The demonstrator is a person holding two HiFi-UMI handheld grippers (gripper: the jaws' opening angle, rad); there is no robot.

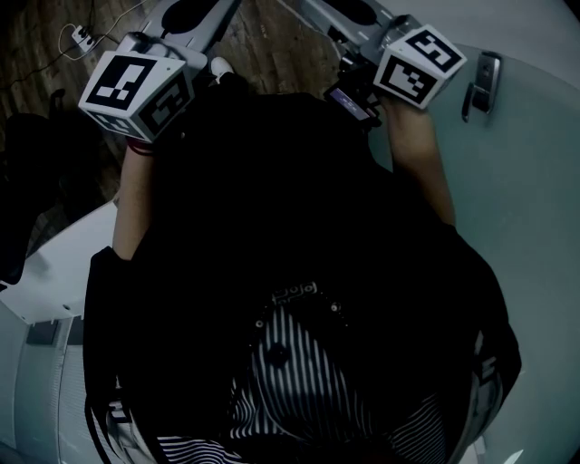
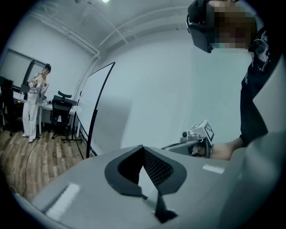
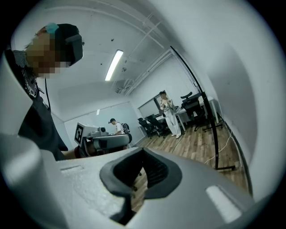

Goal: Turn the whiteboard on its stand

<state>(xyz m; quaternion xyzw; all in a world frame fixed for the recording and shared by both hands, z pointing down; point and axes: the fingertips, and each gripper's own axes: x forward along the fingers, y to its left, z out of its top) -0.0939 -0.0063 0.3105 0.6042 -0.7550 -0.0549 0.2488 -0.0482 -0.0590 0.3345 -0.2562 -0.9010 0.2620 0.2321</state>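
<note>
Open-plan office: black swivel chairs [image 3: 149, 124] at desks [image 3: 185, 110], wood-plank floor [image 3: 196, 143], ceiling strip light [image 3: 115, 65], whiteboard [image 2: 93, 102] on a stand

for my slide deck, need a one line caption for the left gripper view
Left tongs shut and empty, whiteboard standing ahead at left, untouched.

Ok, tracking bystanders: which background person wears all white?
The standing person beside the office chairs; the other person, farther left, wears a cap and backpack.

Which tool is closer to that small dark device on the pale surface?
Right. The right tool sits just left of the device in the head view, apart from it; the left tool is far across, over the wooden floor.
</note>
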